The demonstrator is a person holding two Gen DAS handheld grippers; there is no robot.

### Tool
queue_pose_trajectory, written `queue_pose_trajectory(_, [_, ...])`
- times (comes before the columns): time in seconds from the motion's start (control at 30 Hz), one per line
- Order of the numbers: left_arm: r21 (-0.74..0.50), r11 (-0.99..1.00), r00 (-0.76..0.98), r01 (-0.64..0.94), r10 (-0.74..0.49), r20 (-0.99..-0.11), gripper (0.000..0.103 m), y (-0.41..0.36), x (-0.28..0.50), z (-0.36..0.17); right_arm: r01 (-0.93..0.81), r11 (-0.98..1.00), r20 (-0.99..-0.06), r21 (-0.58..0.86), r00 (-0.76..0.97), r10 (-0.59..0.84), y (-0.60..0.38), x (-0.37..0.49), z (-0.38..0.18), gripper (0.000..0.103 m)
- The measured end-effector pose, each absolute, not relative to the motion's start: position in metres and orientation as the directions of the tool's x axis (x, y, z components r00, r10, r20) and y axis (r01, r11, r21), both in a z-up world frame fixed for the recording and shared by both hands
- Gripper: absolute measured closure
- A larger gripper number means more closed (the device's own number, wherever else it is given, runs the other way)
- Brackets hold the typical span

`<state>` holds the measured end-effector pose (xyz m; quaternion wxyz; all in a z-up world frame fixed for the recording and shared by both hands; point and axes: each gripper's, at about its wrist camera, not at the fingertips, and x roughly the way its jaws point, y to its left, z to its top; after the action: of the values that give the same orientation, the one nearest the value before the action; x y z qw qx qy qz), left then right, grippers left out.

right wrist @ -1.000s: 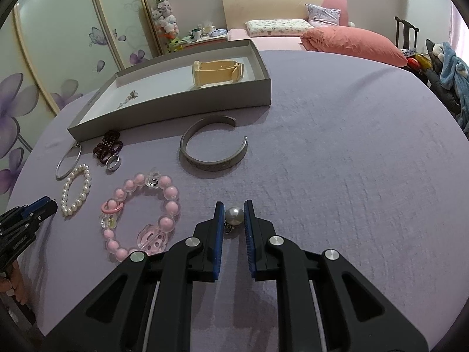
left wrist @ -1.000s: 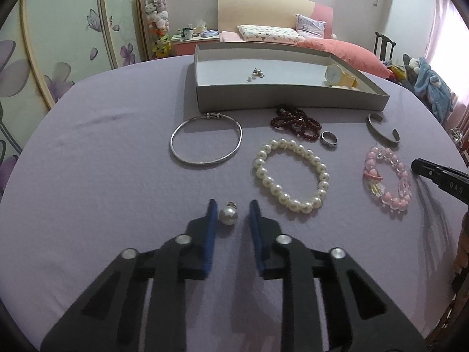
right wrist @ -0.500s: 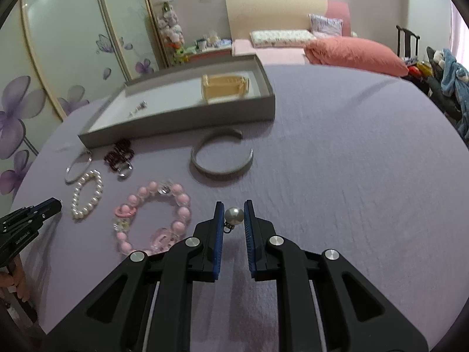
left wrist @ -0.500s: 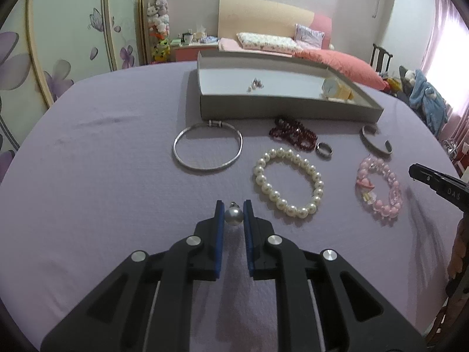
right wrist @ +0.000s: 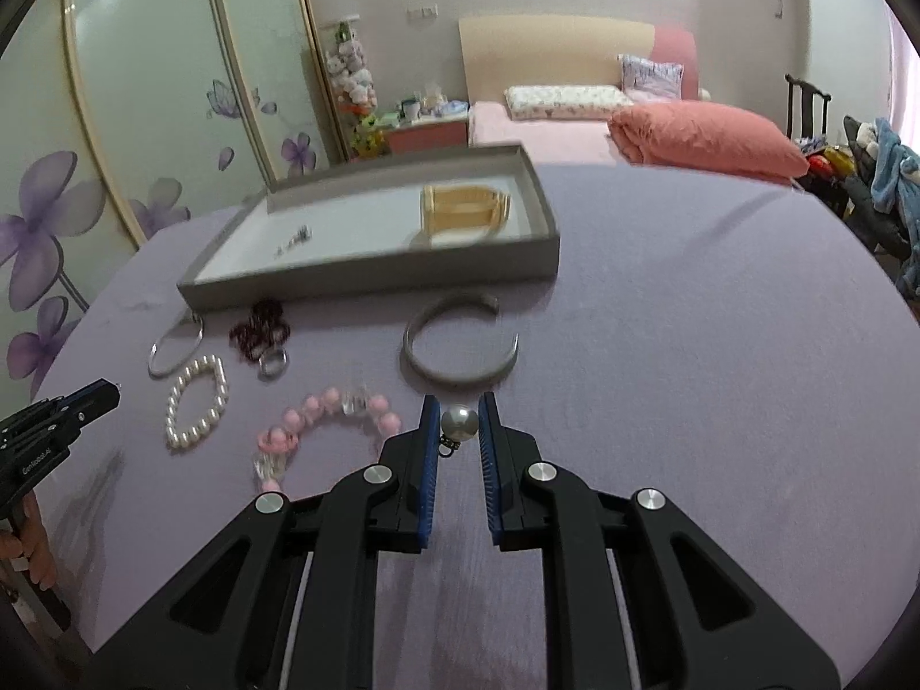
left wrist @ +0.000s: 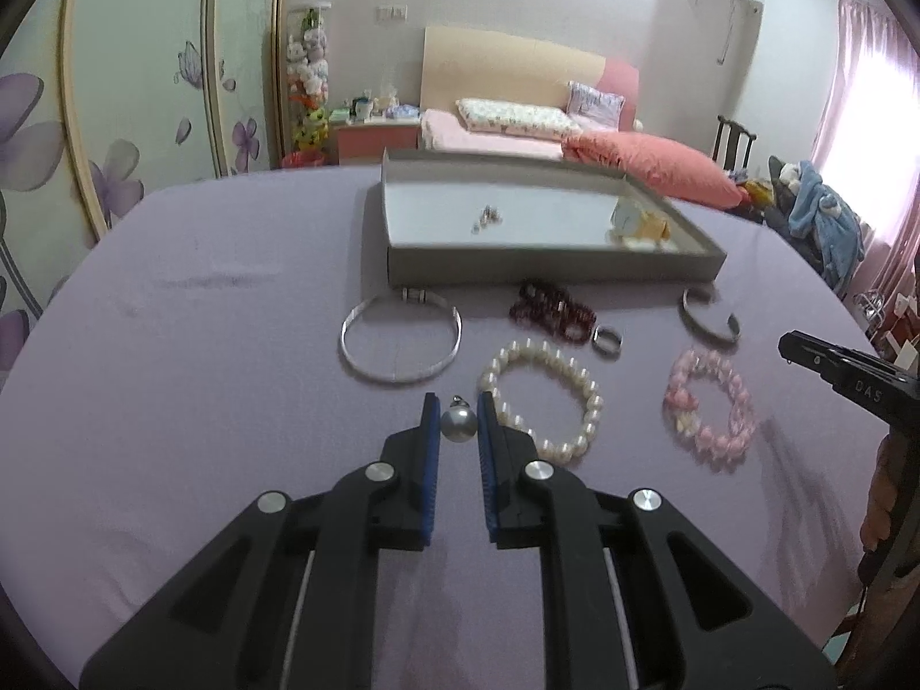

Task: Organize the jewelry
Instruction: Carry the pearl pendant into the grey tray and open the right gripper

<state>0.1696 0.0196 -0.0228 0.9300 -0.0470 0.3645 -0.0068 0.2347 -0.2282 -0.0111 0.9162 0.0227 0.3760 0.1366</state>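
Observation:
My left gripper (left wrist: 458,422) is shut on a pearl earring (left wrist: 458,424) and holds it above the purple table. My right gripper (right wrist: 459,422) is shut on a second pearl earring (right wrist: 458,423), also lifted. The grey tray (left wrist: 552,265) stands at the back with small earrings (left wrist: 487,218) and a yellow watch (right wrist: 464,208) inside. In front of it lie a silver bangle (left wrist: 401,339), dark red beads (left wrist: 552,310), a ring (left wrist: 608,340), a white pearl bracelet (left wrist: 543,402), a pink bead bracelet (left wrist: 710,409) and a silver cuff (right wrist: 460,348).
The round table (left wrist: 201,345) has a purple cloth. The right gripper's tip (left wrist: 828,365) shows at the right edge of the left wrist view; the left gripper's tip (right wrist: 63,420) shows at the left of the right wrist view. A bed and chair stand behind.
My left gripper closed on the pearl earring and lifted it. My right gripper, holding its earring throughout, rose too. Both views now sit higher above the table.

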Motion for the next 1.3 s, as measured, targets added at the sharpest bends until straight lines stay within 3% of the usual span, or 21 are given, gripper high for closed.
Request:
queue_pose_trajectory(0.47, [-0.077,0.997,0.890,0.013,-0.047,-0.454,0.089,0.010,0.212,0.054,-0.295,0.954,-0.479,0.056,0.830,0.285,-0.207,0.267,0.061,0.088])
queue_pose_trajectory(0.73, [-0.090,0.996,0.922,0.012,-0.046,-0.384,0.089,0.000,0.258,0.073,-0.322,0.943,-0.397,0.089,0.857,0.330,-0.194,0.304,0.080,0.088])
queue_pose_trajectory(0.9, [-0.097,0.995,0.916,0.013,-0.051,-0.399,0.089,-0.005,0.291,0.064,-0.343,0.934,-0.401,0.104,0.845,0.355,-0.182,0.330,0.071,0.088])
queue_pose_trajectory(1.3, [-0.121,0.993,0.874,0.006,-0.064,-0.482,0.089,-0.001,0.346,0.022,-0.381,0.909,-0.522,0.170,0.747,0.411,-0.160,0.376,0.018,0.088])
